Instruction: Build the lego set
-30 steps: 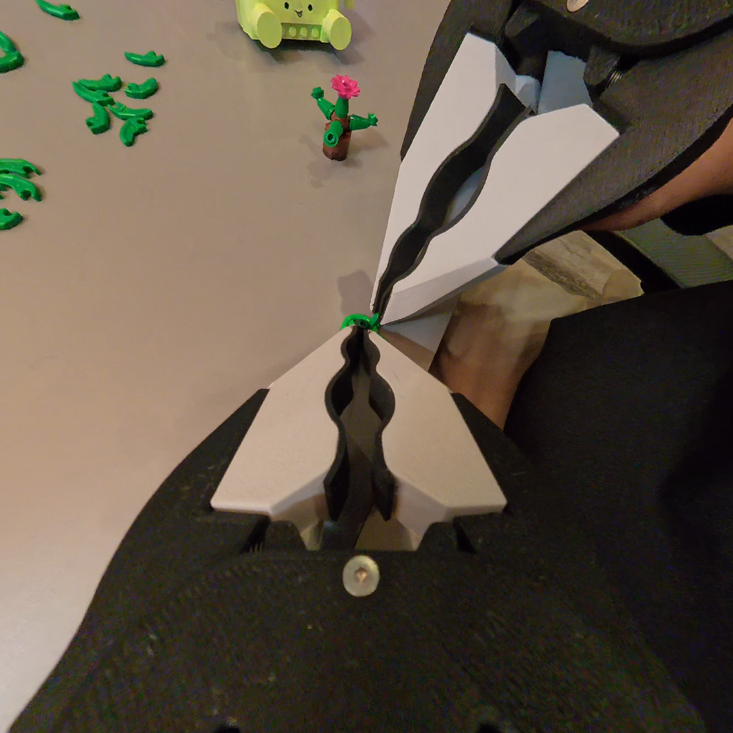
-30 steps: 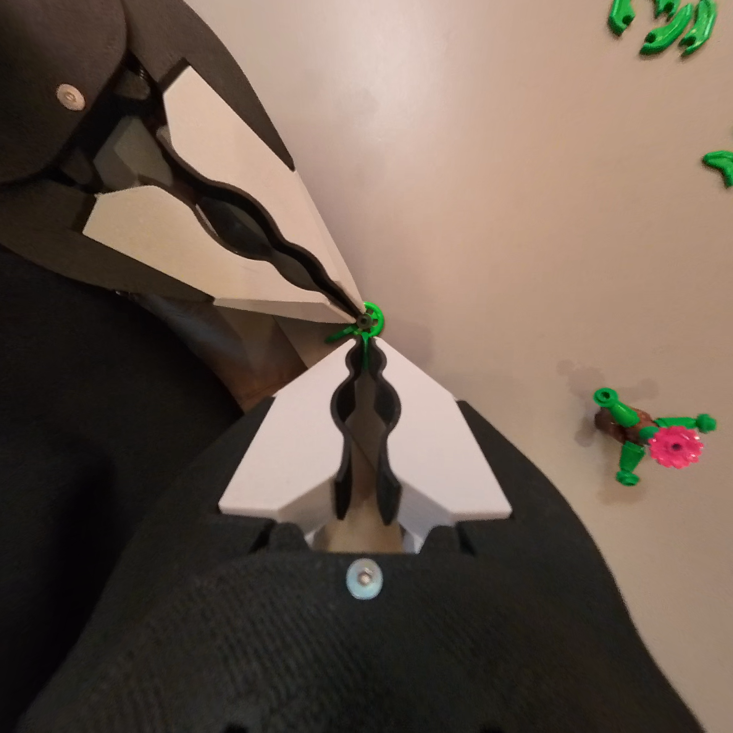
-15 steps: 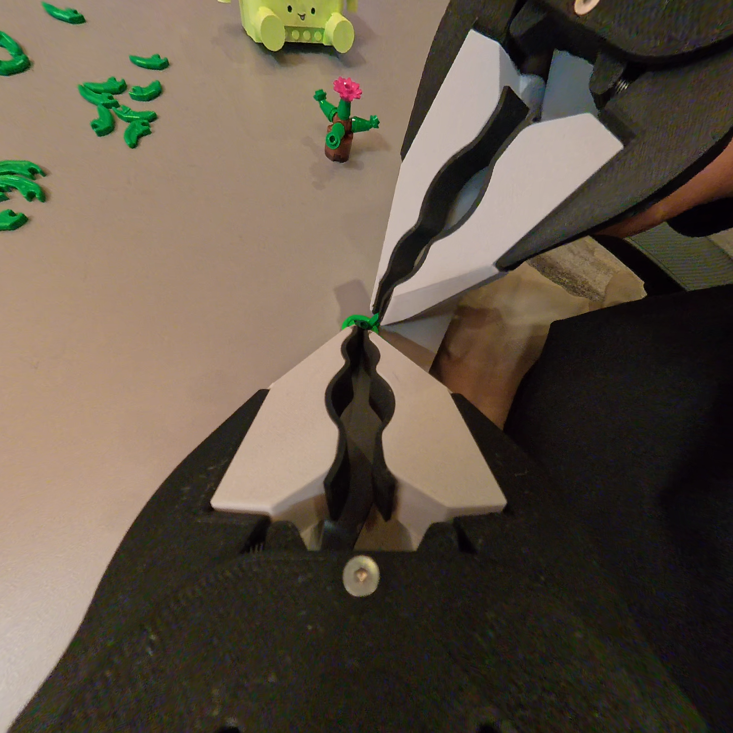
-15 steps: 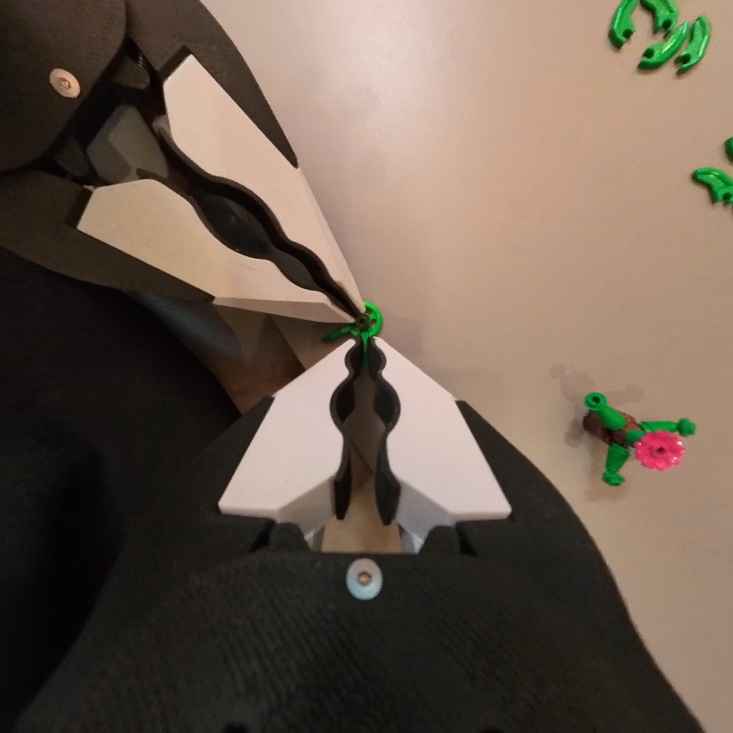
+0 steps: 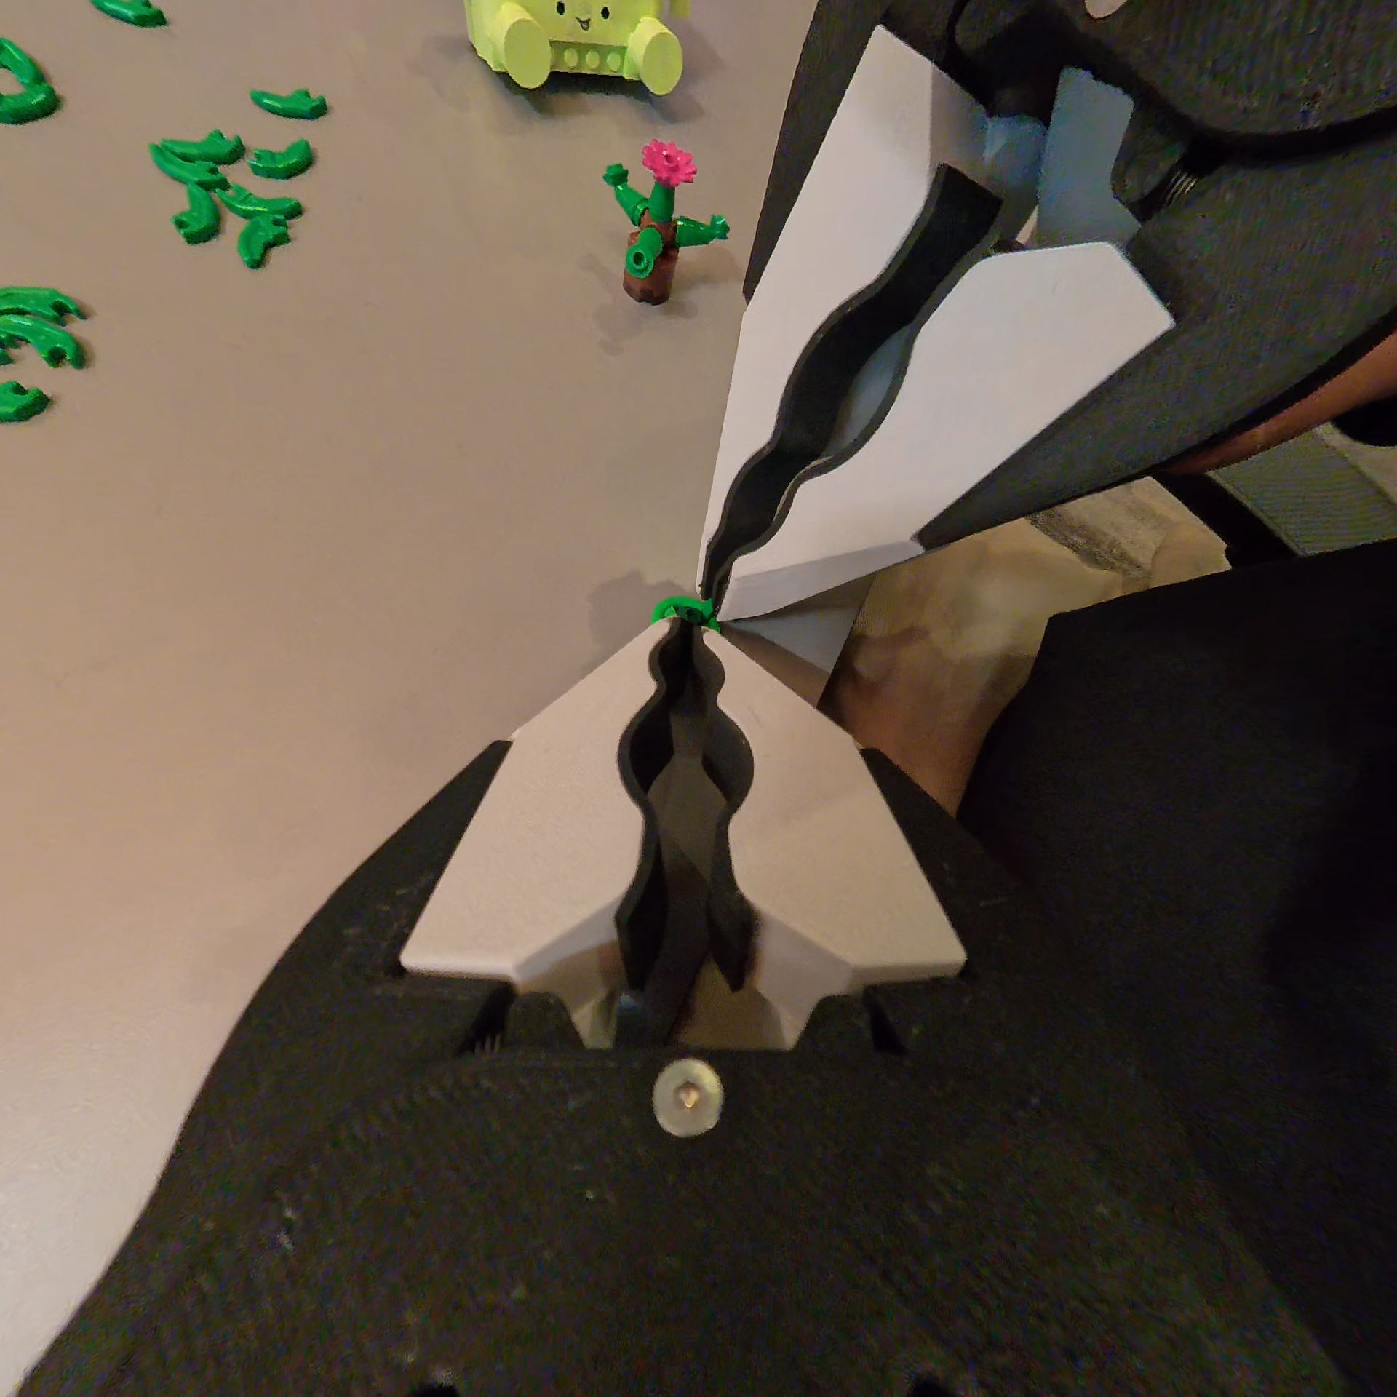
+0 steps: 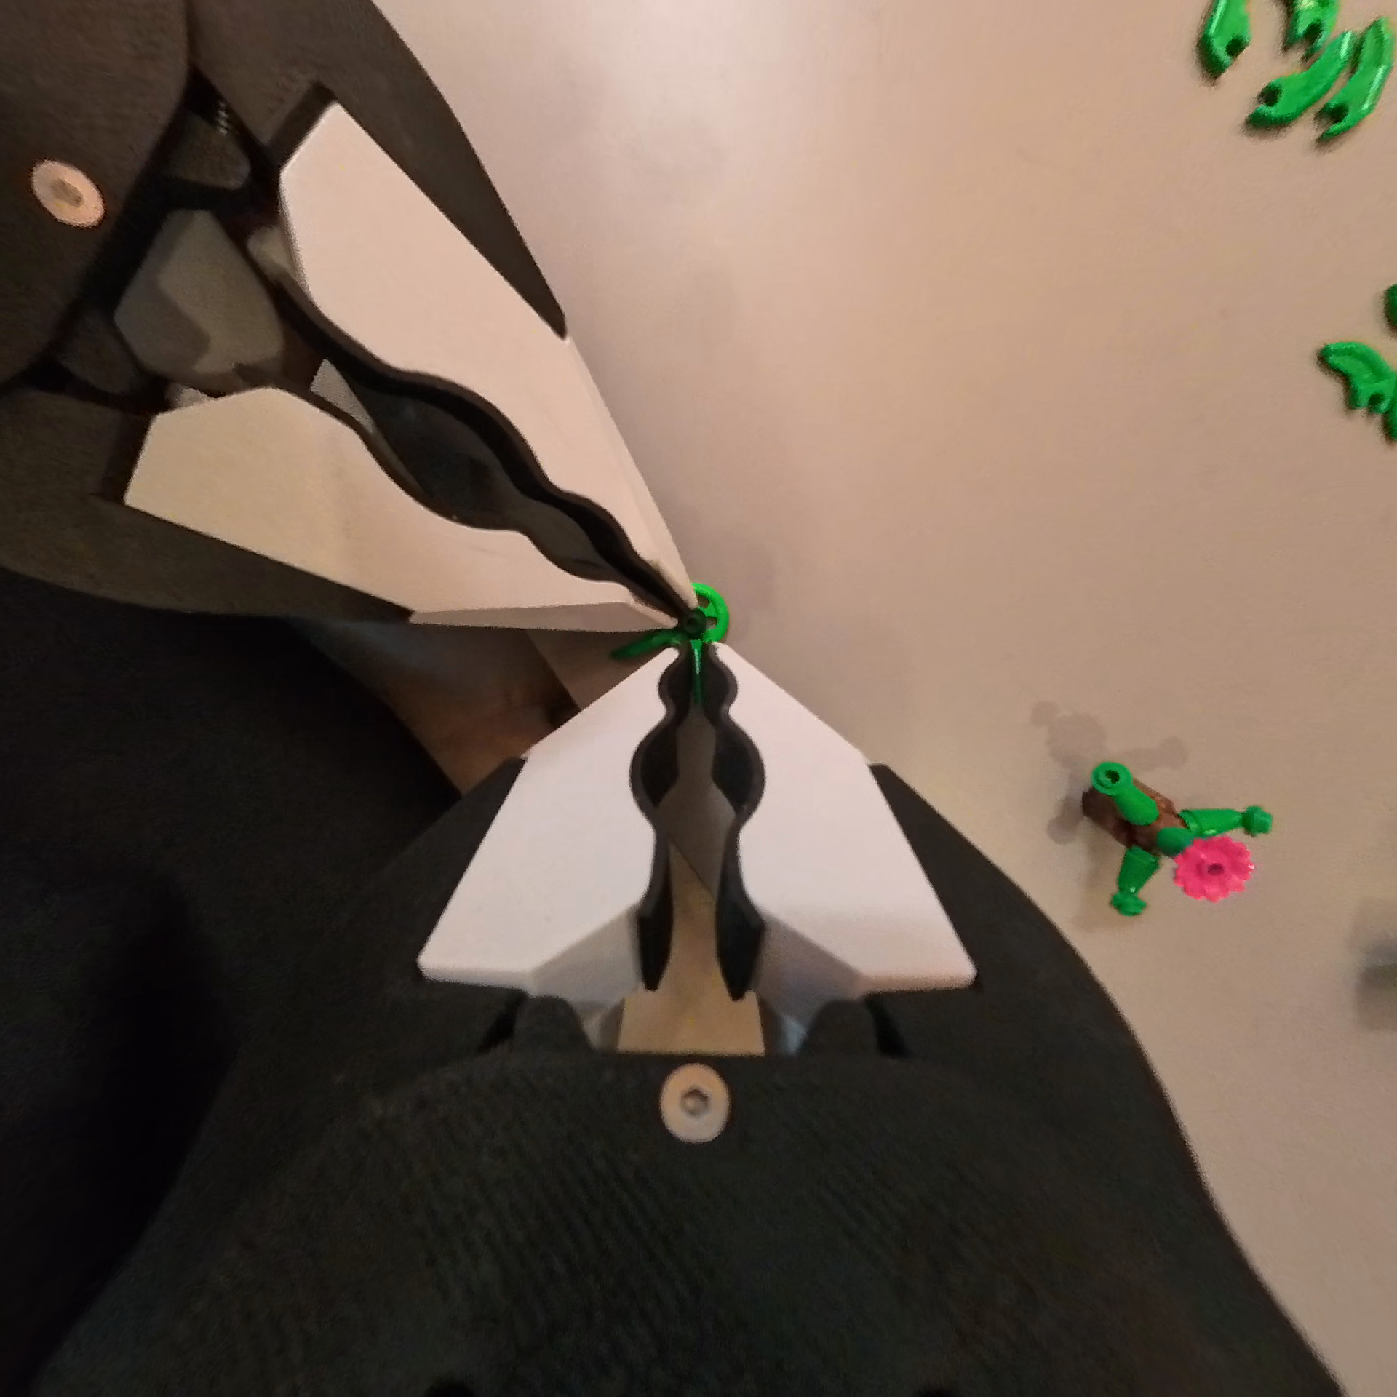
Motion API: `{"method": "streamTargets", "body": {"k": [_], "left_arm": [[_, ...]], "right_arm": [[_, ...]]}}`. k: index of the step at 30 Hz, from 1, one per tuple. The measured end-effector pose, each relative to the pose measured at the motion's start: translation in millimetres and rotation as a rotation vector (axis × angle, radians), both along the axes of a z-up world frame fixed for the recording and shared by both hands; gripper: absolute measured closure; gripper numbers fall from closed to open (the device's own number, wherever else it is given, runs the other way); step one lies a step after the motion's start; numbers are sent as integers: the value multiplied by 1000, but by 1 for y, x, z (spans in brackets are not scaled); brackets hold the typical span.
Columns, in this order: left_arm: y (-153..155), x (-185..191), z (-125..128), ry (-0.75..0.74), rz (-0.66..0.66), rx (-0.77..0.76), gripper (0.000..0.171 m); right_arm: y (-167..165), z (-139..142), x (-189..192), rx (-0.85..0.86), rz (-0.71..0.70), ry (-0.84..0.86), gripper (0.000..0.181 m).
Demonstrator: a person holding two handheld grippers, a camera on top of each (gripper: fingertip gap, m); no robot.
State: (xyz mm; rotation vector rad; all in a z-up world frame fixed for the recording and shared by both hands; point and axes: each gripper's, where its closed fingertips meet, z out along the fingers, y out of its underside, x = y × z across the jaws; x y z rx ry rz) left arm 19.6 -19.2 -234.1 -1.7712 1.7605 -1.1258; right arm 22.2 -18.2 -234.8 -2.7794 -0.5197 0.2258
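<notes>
A tiny green leaf piece [image 5: 679,609] is pinched between both grippers, which meet tip to tip just above the grey table [image 5: 378,529]. My left gripper [image 5: 684,631] is shut on it from below in the left wrist view. My right gripper [image 5: 710,593] comes in from the upper right and is shut on it too. In the right wrist view the piece [image 6: 710,605] shows a green ring with thin leaves. One leaf sits between the fingertips of the right gripper [image 6: 695,659], and the left gripper [image 6: 680,608] comes in from the upper left.
A small plant build with a brown base, green stems and a pink flower [image 5: 658,227] stands farther back; it also shows in the right wrist view [image 6: 1164,831]. A lime-green figure [image 5: 574,38] sits behind it. Loose green leaves [image 5: 227,196] [image 6: 1315,75] are scattered around. The table edge lies under the grippers.
Both grippers stay shut tip to tip on the green piece. The pair has drifted slightly, so the plant and the leaves shift a little in both views.
</notes>
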Motion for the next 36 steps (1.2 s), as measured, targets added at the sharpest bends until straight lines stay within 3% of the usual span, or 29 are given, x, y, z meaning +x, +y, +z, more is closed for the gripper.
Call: {"method": "streamTargets", "body": {"k": [9, 21, 23, 24, 26, 30, 36], "left_arm": [[0, 0, 0, -5, 5, 12, 170], [-1, 1, 1, -5, -1, 1, 171], [0, 1, 2, 1, 4, -18, 163], [0, 2, 4, -1, 9, -34, 149], [3, 2, 12, -30, 17, -61, 143], [23, 4, 32, -117, 80, -72, 140], [87, -1, 34, -113, 287, -9, 141]], "right_arm": [[0, -2, 0, -44, 14, -27, 181], [-3, 0, 6, 190, 67, -31, 173], [-3, 8, 8, 253, 57, -13, 172], [-3, 12, 10, 280, 45, -1, 171], [-4, 18, 15, 319, 14, 24, 168], [-8, 21, 24, 376, -49, 78, 167], [-12, 26, 31, 431, -117, 180, 170]]}}
